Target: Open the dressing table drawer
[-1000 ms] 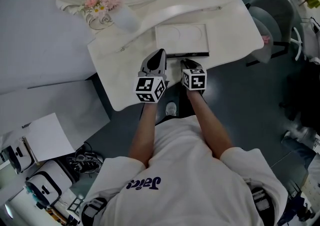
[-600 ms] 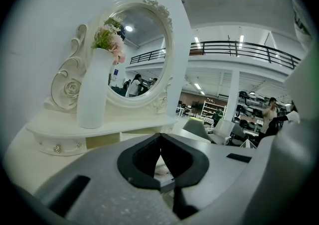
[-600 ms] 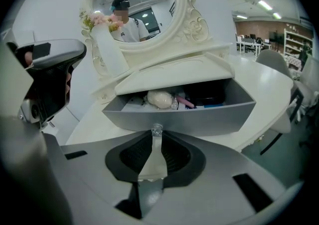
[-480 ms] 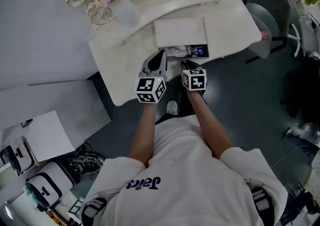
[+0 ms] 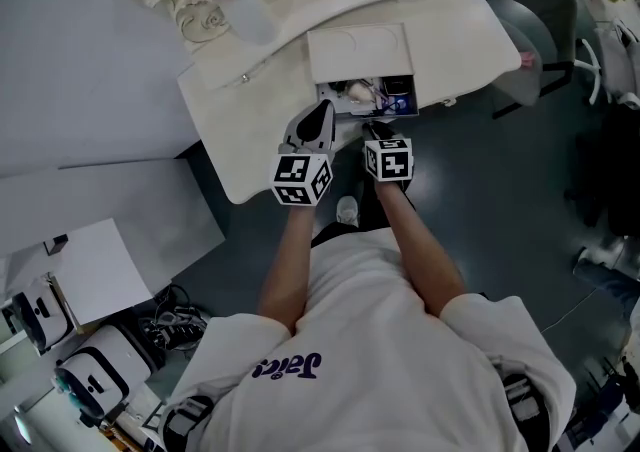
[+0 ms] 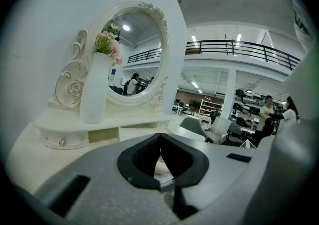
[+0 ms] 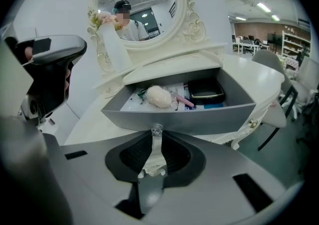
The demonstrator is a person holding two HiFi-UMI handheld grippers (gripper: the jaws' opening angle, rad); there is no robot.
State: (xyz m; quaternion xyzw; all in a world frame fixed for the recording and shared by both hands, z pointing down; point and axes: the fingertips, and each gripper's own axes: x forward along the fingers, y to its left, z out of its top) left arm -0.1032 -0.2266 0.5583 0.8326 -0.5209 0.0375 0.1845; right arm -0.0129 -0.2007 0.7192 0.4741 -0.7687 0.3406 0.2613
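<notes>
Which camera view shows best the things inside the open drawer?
The right gripper view: it looks straight into the drawer, showing a pale round thing and a black case. The head view shows the drawer only small, from above. The left gripper view does not show it.

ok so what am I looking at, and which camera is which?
No robot: a person holds a two-jaw gripper in each hand. The top-down picture comes from a camera on their head; the other two ride on the grippers, looking along the jaws. Below stands a white dressing table with mirror and flower vase. The right gripper has its jaws shut on the knob of the drawer, which is part-open and shows a cream rounded object and a black case. The left gripper has its jaws together, empty.
</notes>
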